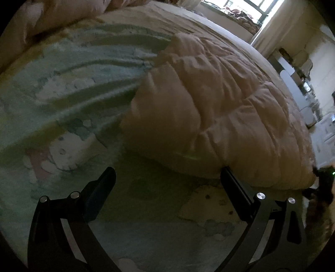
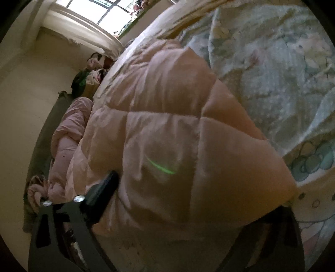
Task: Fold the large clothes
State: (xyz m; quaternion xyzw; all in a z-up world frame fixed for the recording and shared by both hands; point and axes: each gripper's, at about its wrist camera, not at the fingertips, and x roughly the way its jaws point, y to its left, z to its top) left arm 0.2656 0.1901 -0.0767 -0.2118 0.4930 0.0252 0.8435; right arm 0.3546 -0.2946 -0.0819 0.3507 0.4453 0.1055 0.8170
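Observation:
A puffy pink quilted cover [image 1: 209, 104] lies folded on a bed sheet [image 1: 62, 94] printed with pale cartoon figures. My left gripper [image 1: 167, 175] stands open just above the sheet at the cover's near edge. Its right finger [image 1: 230, 180] touches that edge, and only bare sheet lies between the fingers. In the right wrist view the cover [image 2: 167, 104] fills the middle and bulges between the wide jaws of my right gripper [image 2: 199, 192]. The left finger [image 2: 108, 184] rests against the cover's side; the other finger is hidden under the cover's corner. The sheet [image 2: 282, 73] shows at the right.
More pink bedding [image 2: 67, 136] is heaped at the bed's far side beside a wall. A bright window [image 1: 247, 8] with a curtain [image 1: 270, 31] stands beyond the bed. Pale furniture [image 1: 301, 87] lines the room's right side. A dark object with a green light [image 1: 322, 184] sits at the right edge.

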